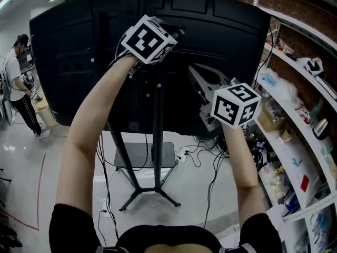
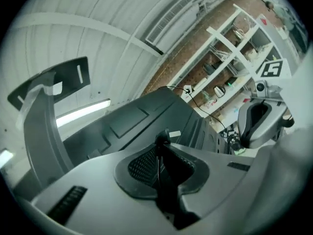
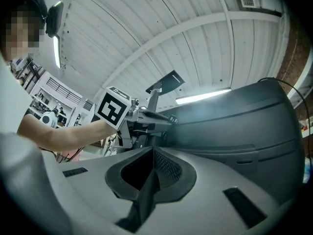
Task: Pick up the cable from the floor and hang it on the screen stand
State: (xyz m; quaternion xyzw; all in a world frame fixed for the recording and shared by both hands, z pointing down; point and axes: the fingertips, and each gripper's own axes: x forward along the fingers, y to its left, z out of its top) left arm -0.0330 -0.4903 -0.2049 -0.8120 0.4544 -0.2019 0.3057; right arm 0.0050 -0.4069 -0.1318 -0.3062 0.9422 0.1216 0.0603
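The screen (image 1: 79, 62) fills most of what's ahead of you, back side facing you, on its stand (image 1: 157, 141). Both your arms are raised against it.

Your left gripper (image 1: 178, 33) is up near the top edge of the screen. Its jaws are pressed together on the thin black cable (image 2: 159, 165), which shows as a dark line between the pads. From there the cable seems to trail down beside your left forearm towards the floor.

Your right gripper (image 3: 152, 153) sits lower and to the right, near the screen's back. Its jaws meet with nothing between them.

The step looks like the hanging itself, so the lift is done and the task is probably well along. Hold the left pinch firm until the cable lies over something that will carry it. The bracket (image 2: 54, 87) above the screen looks a likely place. Drape enough slack over it that the hanging weight doesn't drag the cable off when you let go. You could part the right jaws and steady the trailing length.

Around you:
- The shelves (image 1: 295, 141) stand close on your right, crowded with small things, so mind your right elbow.
- A person (image 1: 18, 83) stands well off to the left.
- Other leads (image 1: 205, 157) and a power strip (image 1: 181, 154) lie on the floor by the stand's foot. The trailing cable could snag among them.
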